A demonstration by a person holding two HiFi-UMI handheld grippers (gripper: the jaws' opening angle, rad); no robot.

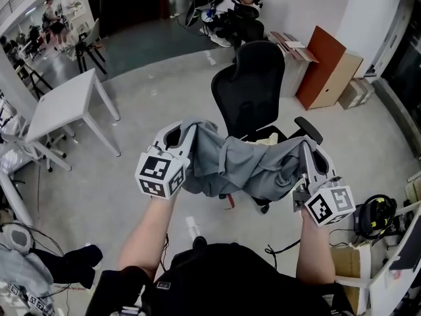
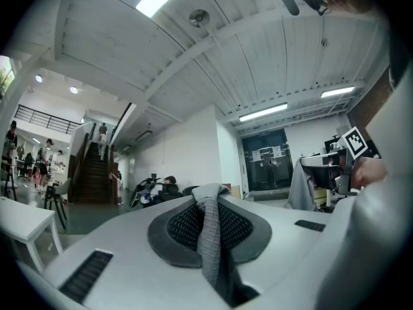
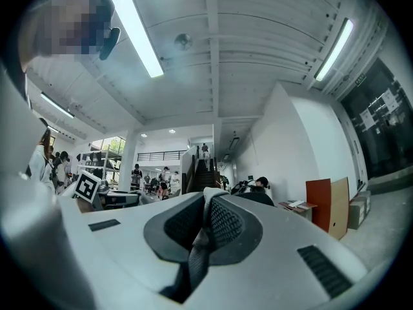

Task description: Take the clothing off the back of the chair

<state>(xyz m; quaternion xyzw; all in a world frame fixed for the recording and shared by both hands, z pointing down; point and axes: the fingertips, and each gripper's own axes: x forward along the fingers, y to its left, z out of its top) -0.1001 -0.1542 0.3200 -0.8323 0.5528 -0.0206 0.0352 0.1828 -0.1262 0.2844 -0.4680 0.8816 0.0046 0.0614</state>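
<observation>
A grey garment [image 1: 247, 166] hangs stretched between my two grippers in the head view, in front of a black office chair [image 1: 255, 87] and clear of its backrest. My left gripper [image 1: 186, 137] is shut on the garment's left end; in the left gripper view a fold of grey cloth [image 2: 210, 237] is pinched between the pads. My right gripper [image 1: 306, 151] is shut on the garment's right end, and the right gripper view shows a grey strip of cloth [image 3: 197, 254] clamped between its pads. Both grippers point roughly level, away from me.
A white table [image 1: 66, 104] stands at the left. Brown boards [image 1: 325, 71] lean on the wall at the back right. Cables, a yellow-and-black device [image 1: 376, 216] and boxes lie at the right. Dark clothing [image 1: 69, 262] lies on the floor at the lower left. People stand at the far left.
</observation>
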